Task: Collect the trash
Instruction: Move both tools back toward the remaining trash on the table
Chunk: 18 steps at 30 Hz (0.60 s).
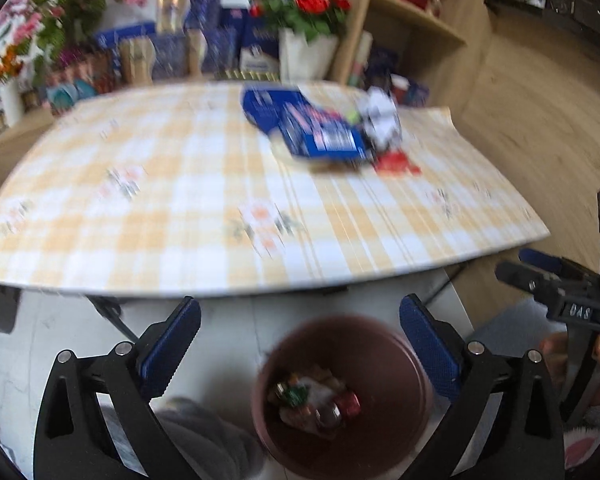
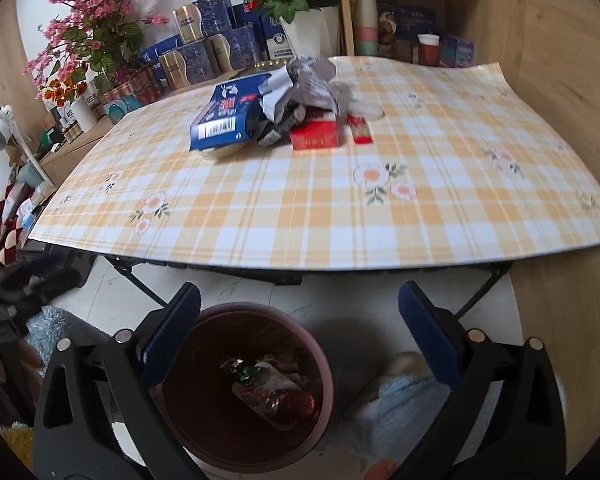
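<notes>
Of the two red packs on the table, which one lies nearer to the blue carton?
The wider red pack, close beside the blue carton. The narrow red pack lies farther right.

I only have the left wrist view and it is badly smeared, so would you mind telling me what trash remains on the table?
Observer: A blue carton lies tilted beside crumpled paper.
Operator: What is the red smear next to them?
Observer: A flat red pack, plus a thin red packet to its right.
Operator: Is the right gripper carrying anything?
Observer: No, the right gripper is open and empty above the bin, which has a red can inside.
</notes>
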Motion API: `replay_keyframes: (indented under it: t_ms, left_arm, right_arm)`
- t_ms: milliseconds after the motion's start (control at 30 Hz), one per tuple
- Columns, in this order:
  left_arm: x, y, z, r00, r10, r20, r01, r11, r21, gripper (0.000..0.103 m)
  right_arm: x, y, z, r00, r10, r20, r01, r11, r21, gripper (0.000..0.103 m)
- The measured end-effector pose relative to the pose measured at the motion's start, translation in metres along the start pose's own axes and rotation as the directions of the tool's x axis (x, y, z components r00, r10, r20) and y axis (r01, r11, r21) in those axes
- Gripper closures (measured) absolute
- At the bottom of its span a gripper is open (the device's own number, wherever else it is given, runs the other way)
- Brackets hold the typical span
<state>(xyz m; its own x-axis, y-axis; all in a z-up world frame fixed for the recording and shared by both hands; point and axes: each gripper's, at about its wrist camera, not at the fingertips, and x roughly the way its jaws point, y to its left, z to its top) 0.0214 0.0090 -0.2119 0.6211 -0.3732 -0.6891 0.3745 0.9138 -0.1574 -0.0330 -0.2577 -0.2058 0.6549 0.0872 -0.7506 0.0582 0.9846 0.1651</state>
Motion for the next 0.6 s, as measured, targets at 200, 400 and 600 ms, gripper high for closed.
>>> replay_keyframes:
  t_ms: [200, 400, 600]
  left_arm:
    - [-0.018, 0.015, 0.035, 0.982, 0.092, 0.164, -0.091, 0.996, -0.012, 0.006]
    - [-0.015, 0.018, 0.069, 0.980, 0.069, 0.185, -0.070, 0.998, 0.001, 0.006]
    - [0.008, 0.010, 0.100, 0.989, 0.043, 0.138, -0.046, 0.999, 0.016, 0.006]
  right_arm:
    - [-0.005, -0.005, 0.020, 0.999, 0.000, 0.049, 0.002, 0.999, -0.048, 0.006]
    - [-0.002, -0.004, 0.037, 0.999, -0.002, 0.037, 0.006, 0.993, -0.117, 0.006]
    - [0.003, -0.014, 0.058, 0.998, -0.028, 0.060, 0.034, 0.994, -0.100, 0.006]
